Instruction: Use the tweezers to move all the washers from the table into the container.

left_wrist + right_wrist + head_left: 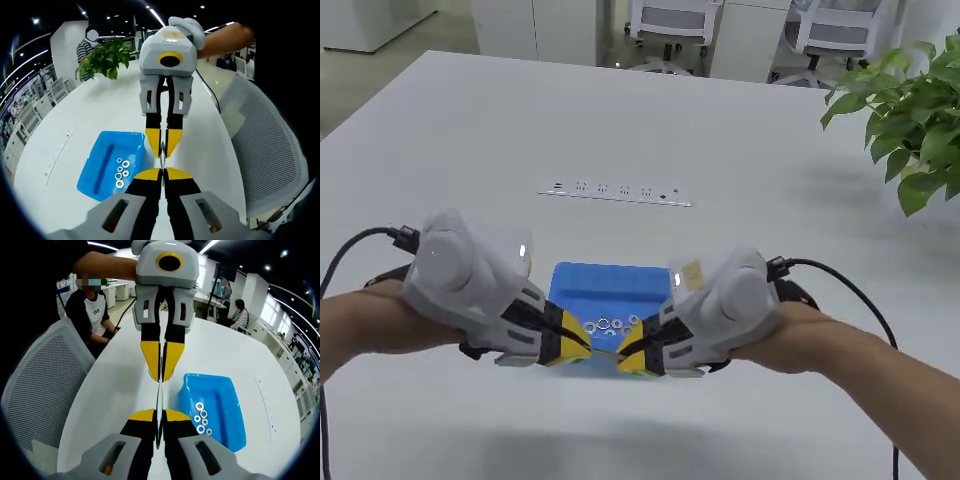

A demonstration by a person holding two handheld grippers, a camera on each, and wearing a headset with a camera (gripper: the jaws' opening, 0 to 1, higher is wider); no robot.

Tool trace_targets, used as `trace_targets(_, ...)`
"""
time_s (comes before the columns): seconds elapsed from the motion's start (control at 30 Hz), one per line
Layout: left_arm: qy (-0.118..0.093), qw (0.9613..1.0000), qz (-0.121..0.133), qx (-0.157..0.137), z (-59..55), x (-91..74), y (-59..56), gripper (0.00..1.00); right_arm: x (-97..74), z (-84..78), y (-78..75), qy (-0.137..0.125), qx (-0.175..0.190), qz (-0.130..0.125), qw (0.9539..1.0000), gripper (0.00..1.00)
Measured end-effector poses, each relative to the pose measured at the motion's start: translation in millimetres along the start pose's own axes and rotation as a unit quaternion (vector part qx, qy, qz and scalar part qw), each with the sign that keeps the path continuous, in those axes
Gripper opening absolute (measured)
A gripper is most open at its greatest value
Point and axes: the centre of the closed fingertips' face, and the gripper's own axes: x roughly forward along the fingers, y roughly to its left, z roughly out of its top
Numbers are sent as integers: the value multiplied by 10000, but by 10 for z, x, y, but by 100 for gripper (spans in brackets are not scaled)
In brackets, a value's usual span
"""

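1. One blue container (607, 283), near the middle of the table.
2. At least five washers (121, 172) inside it.
3. One pair of tweezers (159, 402).
4. Two grippers: left gripper (586, 338), right gripper (622, 351).
5. One power strip (615, 192), farther back.
6. One plant (910, 120), far right.
7. Two office chairs (670, 25), far side.

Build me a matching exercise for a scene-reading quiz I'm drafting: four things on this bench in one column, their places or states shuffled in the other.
1 washers
2 tweezers
3 power strip
4 plant

a beside the table's right side
b lying in the blue container
c clamped between left gripper and right gripper
d flat on the table beyond the container

Pairs: 1-b; 2-c; 3-d; 4-a
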Motion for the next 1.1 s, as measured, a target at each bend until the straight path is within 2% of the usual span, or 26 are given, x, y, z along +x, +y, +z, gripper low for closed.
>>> trace_targets(0.47,463,9987,-210,-26,-354,243,-187,6,256,-231,228,293,59,93,9995,6)
trace_targets(0.7,713,9971,-262,-17,-532,361,-220,6,358,-327,281,456,22,104,9989,6)
trace_targets(0.93,884,9958,-258,-4,-649,440,-193,6,413,-398,274,513,135,59,9986,7)
trace_targets(1.1,960,9949,-305,-15,-712,481,-217,6,457,-433,304,543,170,91,9983,7)
